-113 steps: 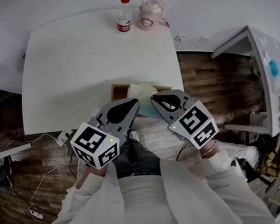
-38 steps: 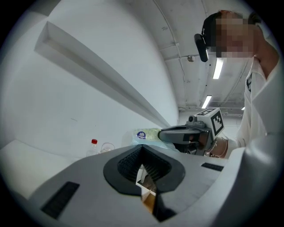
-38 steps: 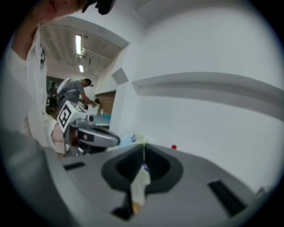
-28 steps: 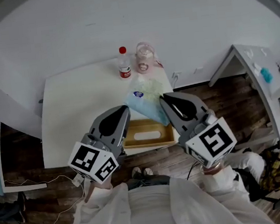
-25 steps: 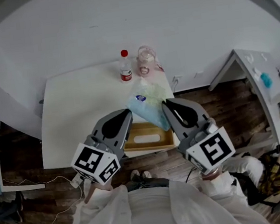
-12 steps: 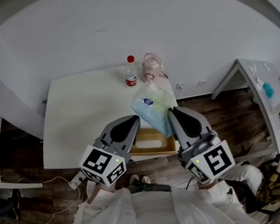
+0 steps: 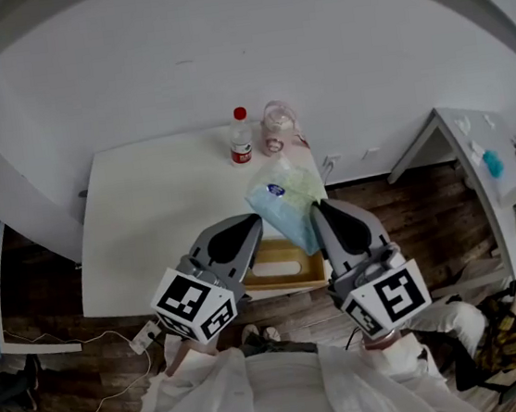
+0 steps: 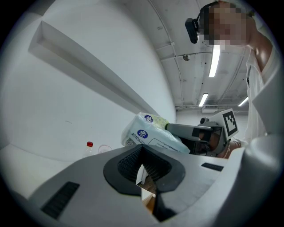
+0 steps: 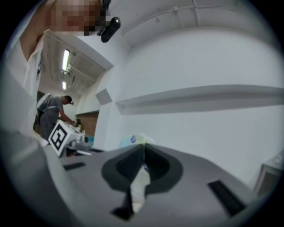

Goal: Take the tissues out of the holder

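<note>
Beyond the tissues [image 7: 284,202] stand bottle [image 7: 241,138] and clear container [image 7: 278,127].

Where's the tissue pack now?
Head view, centre-right: the pale blue tissue pack is in the right gripper, above the wooden holder on the white table.

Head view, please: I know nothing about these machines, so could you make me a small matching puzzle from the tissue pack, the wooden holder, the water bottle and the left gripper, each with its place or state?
1. tissue pack
2. wooden holder
3. water bottle
4. left gripper

A. jaws together, nothing between them
B. standing at the far edge of the table
C. pinched by the right gripper, raised in the air
D. resting at the table's near edge

Pairs: 1-C, 2-D, 3-B, 4-A.
</note>
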Tool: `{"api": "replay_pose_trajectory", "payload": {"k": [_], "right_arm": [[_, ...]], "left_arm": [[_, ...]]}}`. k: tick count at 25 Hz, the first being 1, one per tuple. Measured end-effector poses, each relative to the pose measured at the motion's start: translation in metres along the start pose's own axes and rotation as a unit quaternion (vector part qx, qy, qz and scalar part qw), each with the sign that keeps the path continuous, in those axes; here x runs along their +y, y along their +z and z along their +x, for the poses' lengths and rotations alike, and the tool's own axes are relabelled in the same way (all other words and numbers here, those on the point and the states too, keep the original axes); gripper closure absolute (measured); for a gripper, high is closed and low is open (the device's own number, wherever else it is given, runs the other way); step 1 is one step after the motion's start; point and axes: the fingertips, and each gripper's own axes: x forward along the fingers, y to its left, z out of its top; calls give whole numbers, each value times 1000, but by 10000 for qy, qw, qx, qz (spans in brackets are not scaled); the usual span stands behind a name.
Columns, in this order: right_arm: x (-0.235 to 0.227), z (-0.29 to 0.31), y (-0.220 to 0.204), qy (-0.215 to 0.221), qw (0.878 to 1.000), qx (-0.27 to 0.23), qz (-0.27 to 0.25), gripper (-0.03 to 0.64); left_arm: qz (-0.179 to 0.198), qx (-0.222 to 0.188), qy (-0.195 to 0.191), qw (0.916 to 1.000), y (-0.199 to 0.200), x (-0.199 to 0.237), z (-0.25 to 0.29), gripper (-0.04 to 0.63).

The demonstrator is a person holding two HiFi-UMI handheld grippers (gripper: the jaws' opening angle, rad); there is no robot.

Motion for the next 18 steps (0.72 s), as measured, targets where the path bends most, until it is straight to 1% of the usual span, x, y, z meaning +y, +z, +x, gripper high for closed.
{"api": "replay_pose_trajectory", "payload": {"k": [7, 14, 18], "right_arm": [[-1, 2, 2, -15, 10000, 36, -34, 601], [-3, 3, 0, -36, 10000, 3, 14, 603], [-6, -2, 4, -3, 9994, -141, 301, 603]], "left_arm": [[-185, -77, -69, 9998, 3, 0, 3, 583], [-241, -52, -79, 9997, -1, 0, 3, 583], [-213, -12, -85, 9997, -3, -3, 5, 583]]}}
